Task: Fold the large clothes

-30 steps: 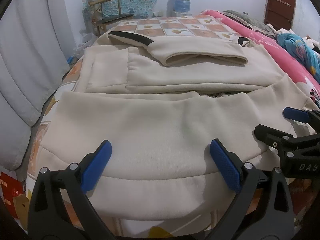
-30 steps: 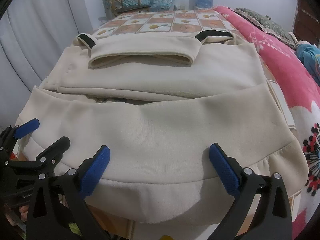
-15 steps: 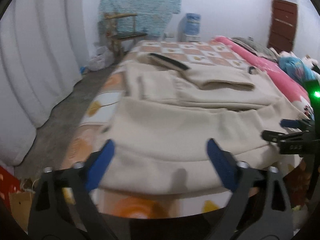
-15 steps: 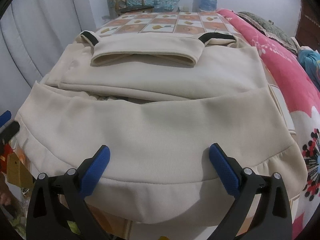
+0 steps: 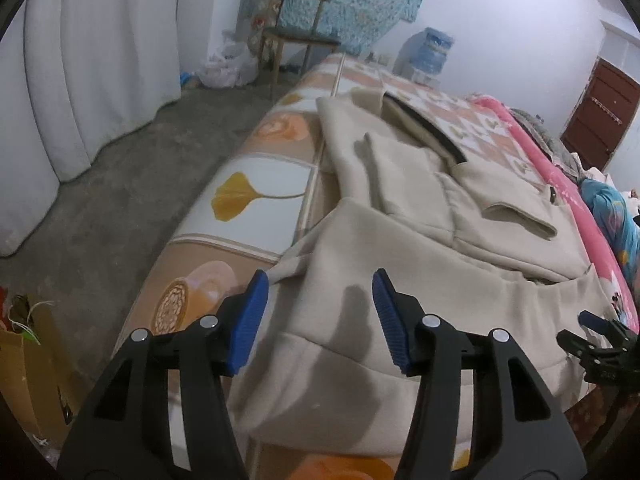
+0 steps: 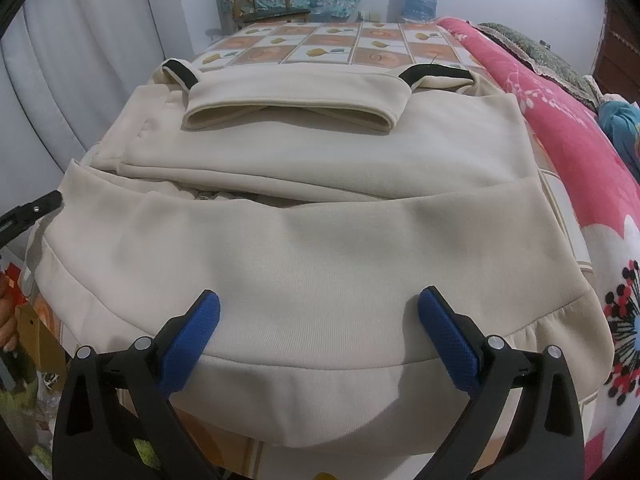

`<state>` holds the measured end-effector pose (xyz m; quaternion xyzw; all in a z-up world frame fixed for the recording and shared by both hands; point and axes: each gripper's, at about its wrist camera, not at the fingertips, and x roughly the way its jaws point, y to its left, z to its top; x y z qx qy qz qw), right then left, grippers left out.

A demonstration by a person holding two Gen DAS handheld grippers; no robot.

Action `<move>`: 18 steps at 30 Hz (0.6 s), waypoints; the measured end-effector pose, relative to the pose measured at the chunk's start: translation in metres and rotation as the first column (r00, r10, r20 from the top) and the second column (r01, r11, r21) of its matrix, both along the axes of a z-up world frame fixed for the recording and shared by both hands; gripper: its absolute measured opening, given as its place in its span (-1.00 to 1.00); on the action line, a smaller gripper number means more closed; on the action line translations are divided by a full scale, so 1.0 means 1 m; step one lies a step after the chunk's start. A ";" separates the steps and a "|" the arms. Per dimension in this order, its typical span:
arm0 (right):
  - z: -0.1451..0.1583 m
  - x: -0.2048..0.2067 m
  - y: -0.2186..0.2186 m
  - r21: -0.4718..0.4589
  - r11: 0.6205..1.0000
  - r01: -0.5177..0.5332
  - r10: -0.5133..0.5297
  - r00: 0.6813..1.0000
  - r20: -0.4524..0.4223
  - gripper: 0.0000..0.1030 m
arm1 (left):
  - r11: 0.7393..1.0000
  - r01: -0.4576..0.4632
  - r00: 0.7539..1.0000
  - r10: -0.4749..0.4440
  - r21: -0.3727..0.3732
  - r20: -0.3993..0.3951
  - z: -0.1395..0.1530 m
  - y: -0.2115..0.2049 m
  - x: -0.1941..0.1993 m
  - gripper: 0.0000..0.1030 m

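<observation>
A large cream garment (image 6: 320, 248) lies on the bed, its lower part folded up over the body and a folded band with black trim (image 6: 292, 108) on top. My left gripper (image 5: 320, 304) hovers over the garment's near left corner (image 5: 304, 264). Its jaws are closing, with fabric below the blue pads (image 5: 250, 316) but not pinched. My right gripper (image 6: 320, 324) stands wide open above the near hem, holding nothing. It also shows at the right edge of the left wrist view, right gripper (image 5: 596, 344). One left gripper finger (image 6: 32, 212) pokes into the right wrist view.
The bed sheet (image 5: 256, 196) has orange and white squares. A pink blanket (image 6: 560, 128) runs along the right side. A white curtain (image 5: 80, 60), grey floor (image 5: 112, 184), chair (image 5: 296, 36), water jug (image 5: 428, 48) and a brown paper bag (image 5: 24, 376) lie to the left.
My left gripper has swung left from the hem's middle to the garment's left corner, rolled, and its jaws have narrowed. The right gripper has stayed put, still open.
</observation>
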<state>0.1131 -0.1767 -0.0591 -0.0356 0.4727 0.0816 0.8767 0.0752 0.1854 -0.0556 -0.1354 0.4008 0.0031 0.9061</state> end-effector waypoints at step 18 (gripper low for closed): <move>0.000 0.000 0.001 -0.008 1.000 0.014 -0.014 1.000 0.010 0.87 | 0.988 0.104 0.995 -0.103 -0.110 0.011 -0.003 0.000 0.021 -0.12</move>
